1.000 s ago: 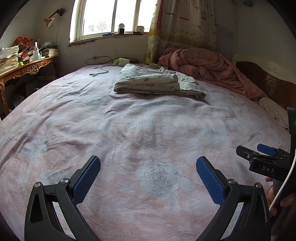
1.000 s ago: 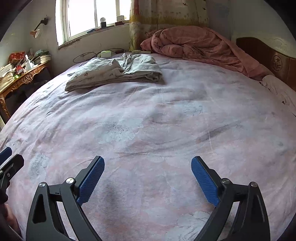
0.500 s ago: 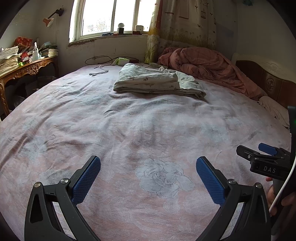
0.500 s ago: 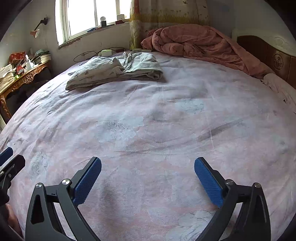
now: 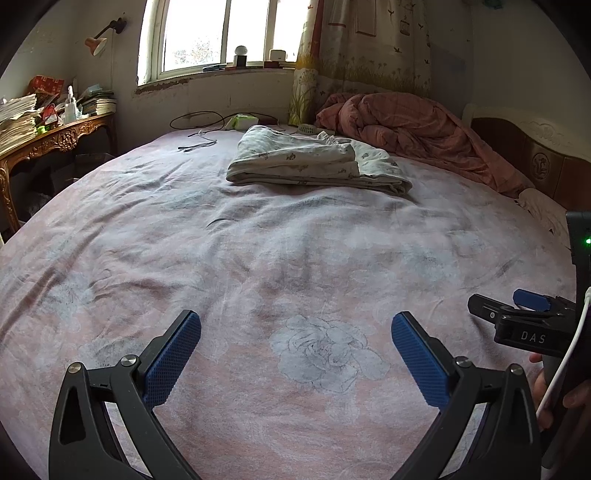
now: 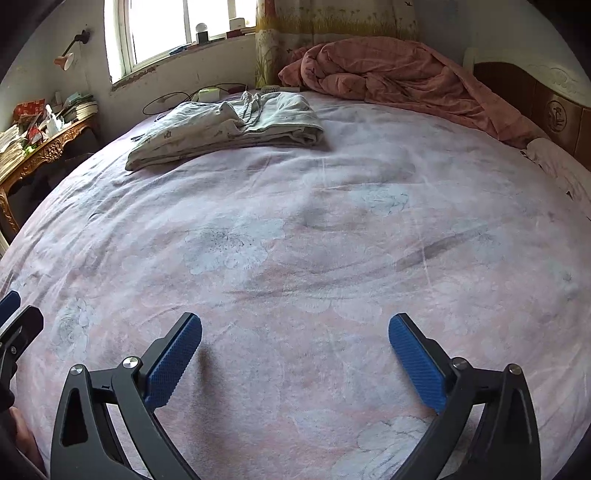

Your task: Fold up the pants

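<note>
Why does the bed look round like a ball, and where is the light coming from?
Left wrist view: fisheye bends the flat bed; the window is blown out white. Right wrist view: same bulge, dark corners, soft shadow under the right hand-held gripper.

We see our left gripper (image 5: 295,354) as two black, open-framed arms with triangular cut-outs and silver round screws at the pivots, each ending in a blue cross-hatched pad (image 5: 171,360). Our right gripper (image 6: 294,356) is built the same way. From the left wrist view, its black body carries the white letters "DAS" (image 5: 532,336), a small green light (image 5: 587,240) and a white cable (image 5: 561,373) running past our fingers.
</note>
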`<state>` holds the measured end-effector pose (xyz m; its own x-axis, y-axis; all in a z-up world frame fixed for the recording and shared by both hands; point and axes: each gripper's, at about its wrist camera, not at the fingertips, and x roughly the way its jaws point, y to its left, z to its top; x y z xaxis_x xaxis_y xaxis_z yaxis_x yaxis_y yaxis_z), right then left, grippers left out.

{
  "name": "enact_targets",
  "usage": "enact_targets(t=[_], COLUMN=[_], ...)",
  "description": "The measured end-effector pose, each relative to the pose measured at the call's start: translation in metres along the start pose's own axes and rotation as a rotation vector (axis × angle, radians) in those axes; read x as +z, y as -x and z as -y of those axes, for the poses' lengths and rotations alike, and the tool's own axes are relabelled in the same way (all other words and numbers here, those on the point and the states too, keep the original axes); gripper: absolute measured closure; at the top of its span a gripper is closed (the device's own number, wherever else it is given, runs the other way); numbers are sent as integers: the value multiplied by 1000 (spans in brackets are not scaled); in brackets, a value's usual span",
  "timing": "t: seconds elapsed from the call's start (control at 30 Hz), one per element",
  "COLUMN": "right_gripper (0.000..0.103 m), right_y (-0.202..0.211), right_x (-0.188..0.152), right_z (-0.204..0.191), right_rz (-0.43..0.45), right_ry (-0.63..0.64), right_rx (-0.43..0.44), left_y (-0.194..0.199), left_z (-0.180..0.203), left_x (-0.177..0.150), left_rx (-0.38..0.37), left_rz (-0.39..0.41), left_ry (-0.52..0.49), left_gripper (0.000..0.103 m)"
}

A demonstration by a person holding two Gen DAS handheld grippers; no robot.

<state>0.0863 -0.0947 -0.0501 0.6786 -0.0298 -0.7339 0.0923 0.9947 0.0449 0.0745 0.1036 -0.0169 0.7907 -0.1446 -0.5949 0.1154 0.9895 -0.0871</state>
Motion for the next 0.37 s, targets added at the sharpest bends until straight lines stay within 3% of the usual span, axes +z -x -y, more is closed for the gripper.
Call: enact_targets(t=[0.37], right_gripper=[1], right_y=[0], right_x=[0], right_z=[1], right_rz=[9], right_ry=[5], right_rx=[-4], left_y=[0], left_z=[-1], left_x=[1], left_rx=[-1], left_rz=[2], left_ry=[-4], left_gripper=[1])
